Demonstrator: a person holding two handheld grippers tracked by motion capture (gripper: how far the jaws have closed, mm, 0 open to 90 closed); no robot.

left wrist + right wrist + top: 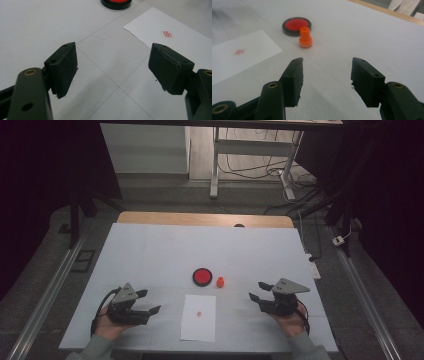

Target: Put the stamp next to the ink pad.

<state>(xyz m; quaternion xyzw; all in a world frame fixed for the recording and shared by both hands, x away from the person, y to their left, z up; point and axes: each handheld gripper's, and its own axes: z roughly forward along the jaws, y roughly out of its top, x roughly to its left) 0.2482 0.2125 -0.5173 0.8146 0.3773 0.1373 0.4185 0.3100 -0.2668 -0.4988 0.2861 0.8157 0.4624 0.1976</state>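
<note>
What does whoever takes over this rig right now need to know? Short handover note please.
Left gripper: open, nothing between the jaws, near the paper's left edge.
Right gripper: open, holding nothing, right of the paper.
Orange stamp: standing upright on the table, just right of the red ink pad, apart from it.
Paper: flat near the front edge of the table.
Done: one red stamp mark is on the paper.
Left: judging by the layout, nothing more than tidying, or another imprint if wanted.

You have white table (150, 250), wood edge at far side. Near centre: paper sheet (199, 318) with red stamp mark (200, 313). Just beyond: red ink pad (202, 276), orange stamp (220, 281) just right.
</note>
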